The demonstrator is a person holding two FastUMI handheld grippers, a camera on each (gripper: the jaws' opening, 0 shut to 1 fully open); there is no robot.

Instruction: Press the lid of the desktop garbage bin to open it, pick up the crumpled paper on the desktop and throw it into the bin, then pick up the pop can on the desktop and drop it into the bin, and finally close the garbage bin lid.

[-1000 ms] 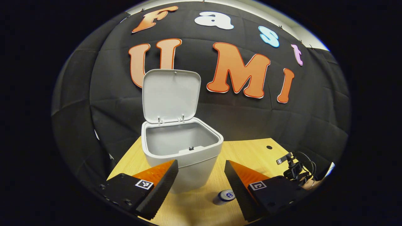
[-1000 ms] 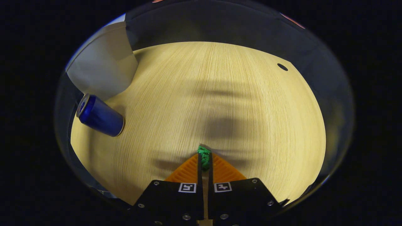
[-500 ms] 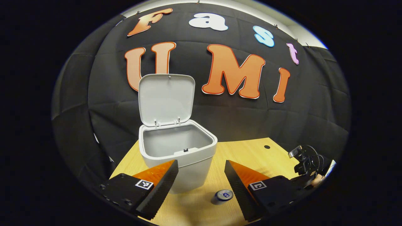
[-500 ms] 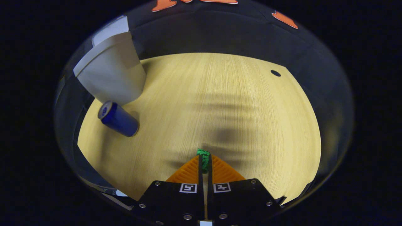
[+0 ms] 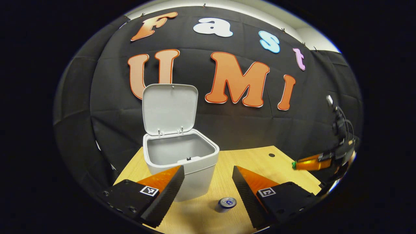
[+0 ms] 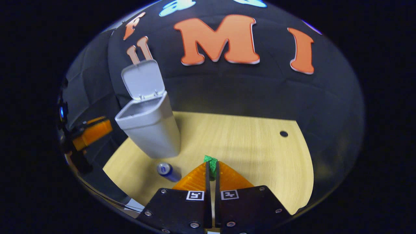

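The grey bin [image 5: 180, 162] [image 6: 149, 126] stands on the wooden desk with its lid [image 5: 170, 108] [image 6: 143, 79] swung up and open. A blue pop can [image 5: 226, 203] [image 6: 168, 171] stands upright on the desk in front of the bin. My right gripper [image 6: 211, 166] [image 5: 296, 165] is shut on a small green crumpled paper [image 6: 211, 162] [image 5: 293, 165], lifted above the desk to the right of the bin. My left gripper [image 5: 208, 175] is open and empty, hovering in front of the bin with the can between its fingers and lower in the view.
The wooden desk [image 6: 247, 143] [image 5: 256, 162] has a small round hole [image 6: 283, 133] [image 5: 271, 155] near its far right corner. The black cloth wall rises right behind the bin. In the right gripper view the left gripper [image 6: 92, 133] shows at the far left.
My right gripper has risen off the desk and tilted up with the green paper, so the bin and wall came into its view. The left gripper drew slightly back from the bin.
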